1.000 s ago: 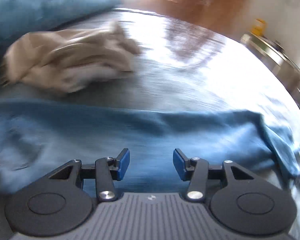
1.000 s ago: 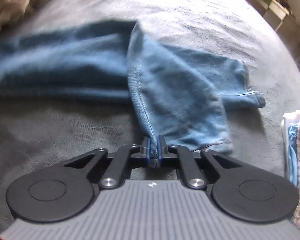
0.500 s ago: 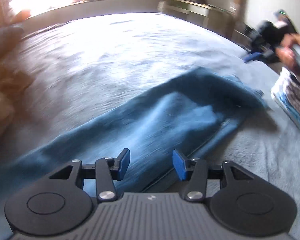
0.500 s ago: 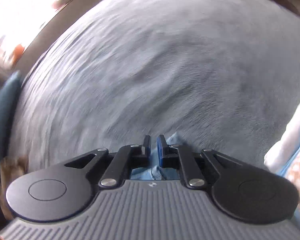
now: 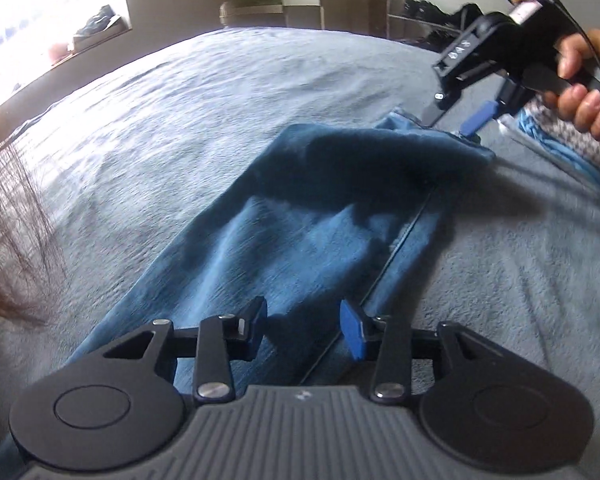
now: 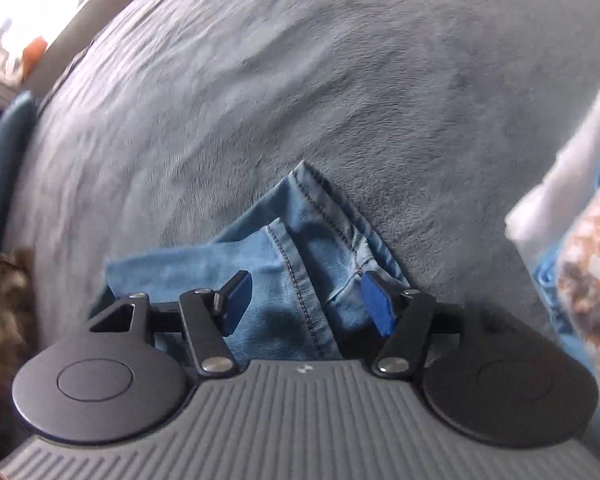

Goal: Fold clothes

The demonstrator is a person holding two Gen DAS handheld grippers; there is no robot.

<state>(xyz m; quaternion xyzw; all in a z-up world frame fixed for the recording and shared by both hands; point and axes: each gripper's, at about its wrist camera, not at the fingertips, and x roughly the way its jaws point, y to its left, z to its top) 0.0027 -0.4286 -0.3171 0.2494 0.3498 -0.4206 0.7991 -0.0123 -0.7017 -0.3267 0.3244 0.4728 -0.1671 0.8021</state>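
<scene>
A pair of blue jeans (image 5: 300, 232) lies on the grey bed cover (image 5: 220, 112), legs stacked lengthwise. My left gripper (image 5: 302, 326) is open and empty just above the jeans' near part. My right gripper (image 6: 306, 300) is open over the leg hems (image 6: 320, 216), which lie loose on the cover below it. In the left wrist view the right gripper (image 5: 454, 120) hovers at the far hem end, held by a hand.
A stack of folded clothes (image 6: 580, 248) lies at the right edge of the bed, also seen in the left wrist view (image 5: 572, 152). A beige garment (image 6: 4, 292) lies at the left. A blue pillow (image 6: 0, 168) sits at far left.
My right gripper has opened and let go of the jeans leg, which now lies on the other leg. My left gripper has swung to look along the jeans.
</scene>
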